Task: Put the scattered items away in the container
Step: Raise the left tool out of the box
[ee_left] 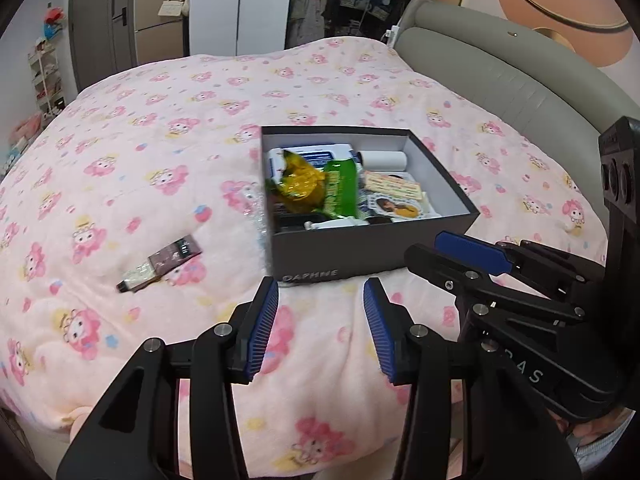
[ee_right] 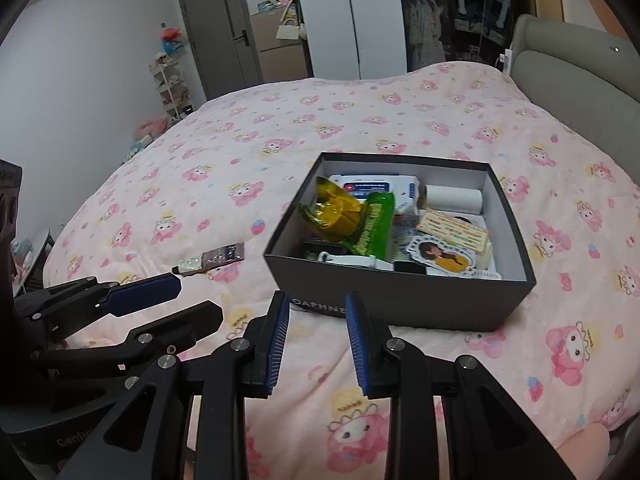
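A dark grey shoebox (ee_left: 344, 252) (ee_right: 404, 300) sits open on the pink bed. It holds a yellow foil packet (ee_left: 298, 184) (ee_right: 336, 212), a green snack bag (ee_left: 340, 188) (ee_right: 374, 224), a wipes pack, a white roll and cards. A small brown tube (ee_left: 160, 264) (ee_right: 210, 260) lies on the cover left of the box. My left gripper (ee_left: 320, 300) is open and empty just before the box's front wall. My right gripper (ee_right: 318, 312) is open and empty at the box's front left corner. Each gripper shows in the other's view, the right one (ee_left: 452, 252) and the left one (ee_right: 196, 296).
The pink patterned bedcover (ee_left: 200, 120) (ee_right: 280, 128) spreads all around the box. A grey padded headboard (ee_left: 500, 80) (ee_right: 580, 80) runs along the right. A door, wardrobe and shelves stand beyond the bed's far side.
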